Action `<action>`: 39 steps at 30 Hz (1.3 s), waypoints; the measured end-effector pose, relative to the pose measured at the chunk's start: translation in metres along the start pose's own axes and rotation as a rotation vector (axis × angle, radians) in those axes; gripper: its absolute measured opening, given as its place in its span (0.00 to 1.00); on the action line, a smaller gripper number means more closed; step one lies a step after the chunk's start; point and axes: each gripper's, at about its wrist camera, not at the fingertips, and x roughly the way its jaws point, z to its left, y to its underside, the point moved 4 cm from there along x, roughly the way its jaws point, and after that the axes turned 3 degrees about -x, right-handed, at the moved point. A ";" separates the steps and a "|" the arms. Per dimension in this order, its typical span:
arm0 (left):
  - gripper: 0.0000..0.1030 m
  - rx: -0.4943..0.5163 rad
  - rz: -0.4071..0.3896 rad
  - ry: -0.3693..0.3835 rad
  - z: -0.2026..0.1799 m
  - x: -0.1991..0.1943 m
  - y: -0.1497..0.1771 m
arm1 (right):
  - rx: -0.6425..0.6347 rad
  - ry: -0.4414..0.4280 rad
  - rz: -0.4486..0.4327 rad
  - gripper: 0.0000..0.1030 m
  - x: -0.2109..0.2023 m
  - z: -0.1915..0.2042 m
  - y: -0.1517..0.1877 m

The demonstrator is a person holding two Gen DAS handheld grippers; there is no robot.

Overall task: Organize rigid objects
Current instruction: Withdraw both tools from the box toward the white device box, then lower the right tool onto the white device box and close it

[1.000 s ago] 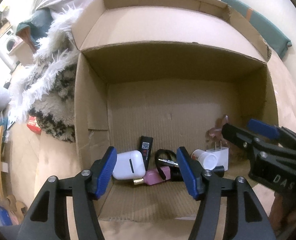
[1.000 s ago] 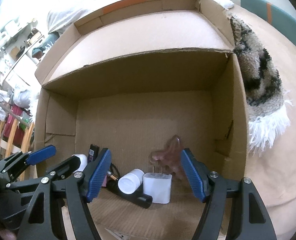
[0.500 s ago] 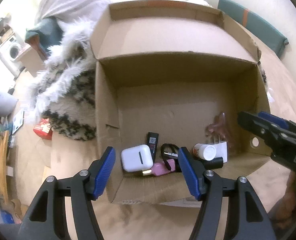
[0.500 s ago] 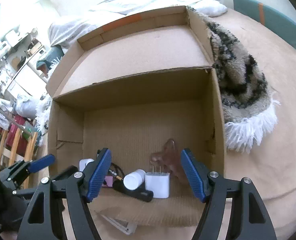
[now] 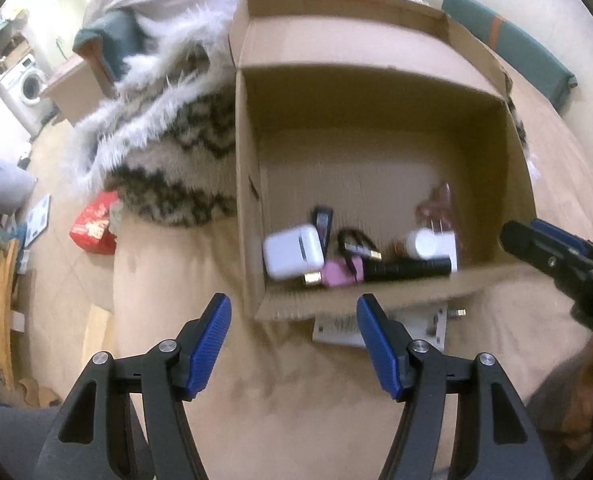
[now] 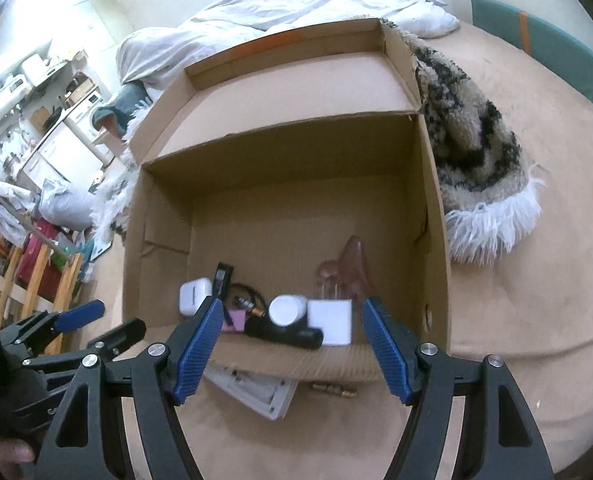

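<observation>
An open cardboard box [image 5: 252,184] stands on the tan bed. Along its near wall lie a white earbud case [image 5: 292,251], a pink item [image 5: 340,272], a black flashlight [image 5: 408,269], a white bottle [image 6: 286,310] and a white charger [image 6: 334,320]. My left gripper [image 5: 293,304] hangs open above the box's front edge, holding nothing. My right gripper [image 6: 292,306] is open too, empty, over the same edge; it also shows as the right gripper [image 5: 536,240] beside the box. A flat white thing [image 6: 256,388] and a small brass piece [image 6: 334,390] lie outside, by the front wall.
A shaggy patterned blanket [image 5: 168,152] hugs the box's left side and wraps behind it to the blanket [image 6: 472,152] on the right. A white duvet [image 6: 296,4] lies at the back. A red packet [image 5: 94,226] sits on the floor beyond the bed's left edge.
Both grippers have drawn back and up out of the box, so its front edge and the white thing outside it now show. Jaw widths look the same.
</observation>
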 end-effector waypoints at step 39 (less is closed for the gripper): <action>0.66 -0.319 0.146 0.034 0.058 0.029 0.036 | 0.271 -0.305 0.313 0.60 0.091 0.013 0.073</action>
